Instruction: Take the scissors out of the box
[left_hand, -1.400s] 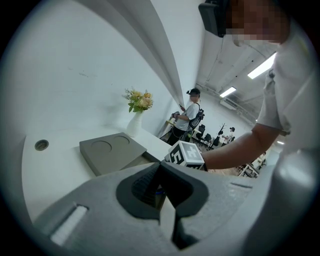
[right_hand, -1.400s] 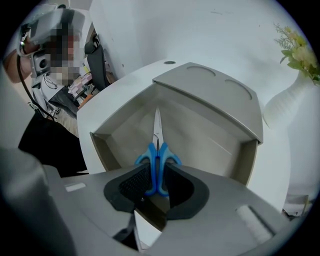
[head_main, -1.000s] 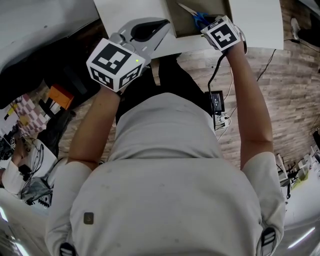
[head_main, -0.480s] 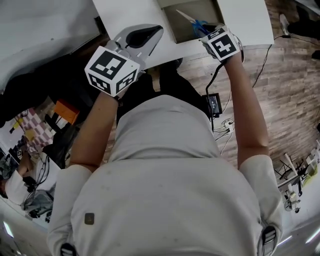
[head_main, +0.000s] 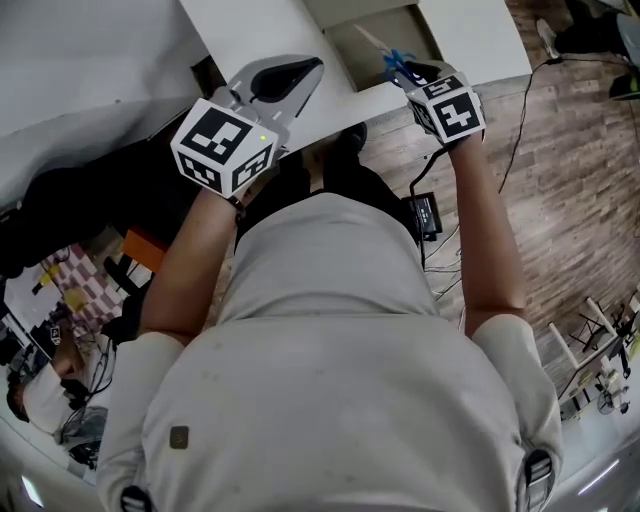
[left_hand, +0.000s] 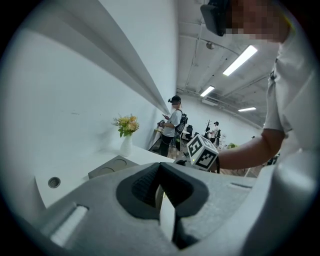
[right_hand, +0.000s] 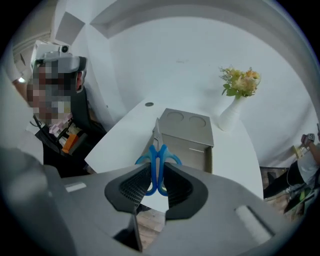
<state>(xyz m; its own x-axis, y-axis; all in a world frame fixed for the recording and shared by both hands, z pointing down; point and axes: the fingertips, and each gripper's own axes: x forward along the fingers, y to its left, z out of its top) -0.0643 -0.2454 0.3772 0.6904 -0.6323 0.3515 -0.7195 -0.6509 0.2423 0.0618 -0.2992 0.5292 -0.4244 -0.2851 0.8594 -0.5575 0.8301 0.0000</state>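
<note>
Blue-handled scissors (right_hand: 158, 159) stand clamped by their handles in my right gripper (right_hand: 157, 181), with the steel blades pointing away from me. They hang above the front of the open grey box (right_hand: 189, 134) on the white table (right_hand: 117, 142). In the head view the scissors (head_main: 396, 60) and right gripper (head_main: 412, 70) are over the box (head_main: 385, 35) near the table's front edge. My left gripper (head_main: 287, 73) is shut on nothing, held over the table's front edge left of the box. The left gripper view shows its jaws (left_hand: 160, 167) closed, with the box (left_hand: 112, 166) beyond.
A white vase of flowers (right_hand: 235, 107) stands on the table behind the box to the right. A small round hole (right_hand: 149, 104) marks the table's far side. White walls close in behind. Cables and a small device (head_main: 425, 212) lie on the wooden floor below.
My right gripper has drawn back toward me with the scissors, from inside the box to its front edge. The left gripper has barely moved.
</note>
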